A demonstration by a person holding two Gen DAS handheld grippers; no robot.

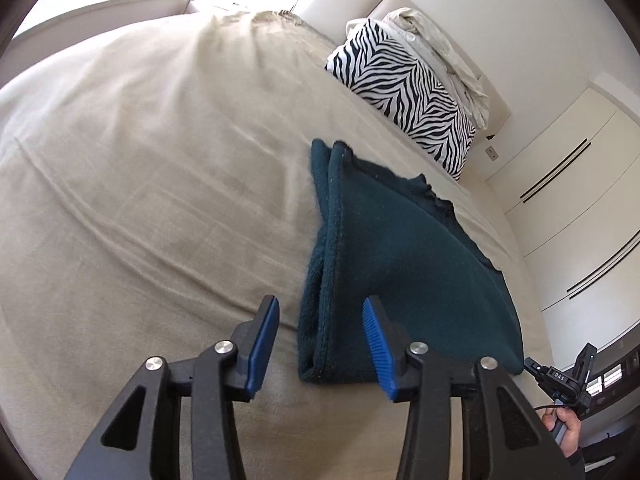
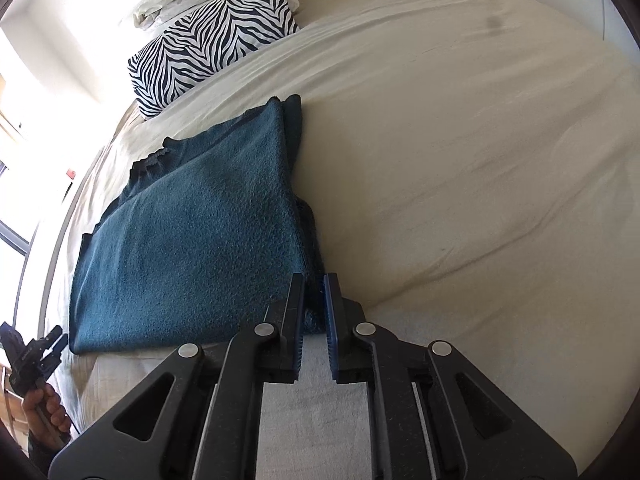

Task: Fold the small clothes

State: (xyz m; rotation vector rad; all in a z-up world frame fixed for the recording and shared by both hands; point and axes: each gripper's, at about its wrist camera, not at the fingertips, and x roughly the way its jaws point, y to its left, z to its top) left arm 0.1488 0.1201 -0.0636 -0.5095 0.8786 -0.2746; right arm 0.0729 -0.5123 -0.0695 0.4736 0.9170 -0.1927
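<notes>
A dark teal fleece garment (image 1: 400,264) lies folded in a long strip on the beige bed sheet (image 1: 140,184). In the left wrist view my left gripper (image 1: 322,302) hovers open over the garment's near left corner; the doubled edge shows in the gap and neither blue pad touches it. In the right wrist view the same garment (image 2: 192,240) lies to the left, and my right gripper (image 2: 314,278) is shut on its near right corner, with a sliver of teal cloth between the fingertips. A person's hand (image 2: 44,408) holds the left gripper at the lower left.
A zebra-print pillow (image 1: 412,92) and crumpled white bedding (image 1: 440,48) lie at the head of the bed beyond the garment. White wardrobe doors (image 1: 572,184) stand past the bed's right edge. Wide beige sheet (image 2: 460,160) spreads to the right of the garment.
</notes>
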